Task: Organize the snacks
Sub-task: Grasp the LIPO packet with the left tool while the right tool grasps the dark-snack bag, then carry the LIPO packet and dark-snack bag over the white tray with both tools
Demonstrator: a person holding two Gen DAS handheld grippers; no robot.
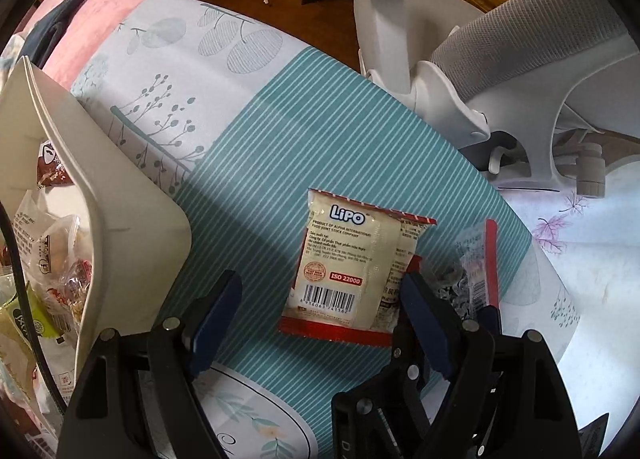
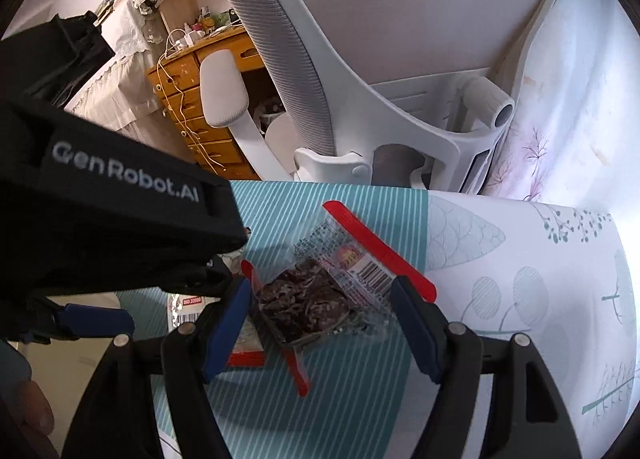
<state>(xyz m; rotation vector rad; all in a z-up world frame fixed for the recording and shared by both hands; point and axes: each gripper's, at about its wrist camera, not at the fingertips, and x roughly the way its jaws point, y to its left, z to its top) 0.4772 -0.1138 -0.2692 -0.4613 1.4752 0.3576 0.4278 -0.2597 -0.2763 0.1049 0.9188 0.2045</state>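
Note:
A cream LiPO snack packet [image 1: 344,271] with red ends lies flat on the teal striped sheet [image 1: 320,131]. My left gripper [image 1: 320,287] points straight down over it, open, a blue finger on each side; the right-hand finger overlaps the packet's edge. Beside it lies a clear packet of dark snack [image 2: 308,303] with red seams, also seen edge-on as the clear packet [image 1: 476,271]. My right gripper [image 2: 324,299] straddles it, open, and the pads do not visibly press on it. A corner of the LiPO packet [image 2: 188,311] shows under the left tool's black housing [image 2: 120,203].
A white basket [image 1: 104,195] holding several wrapped snacks stands at the left on the bed. A white office chair [image 2: 360,71] stands close against the bed's edge, with wooden drawers [image 2: 200,107] behind. A person's fingers [image 2: 36,407] show at the lower left.

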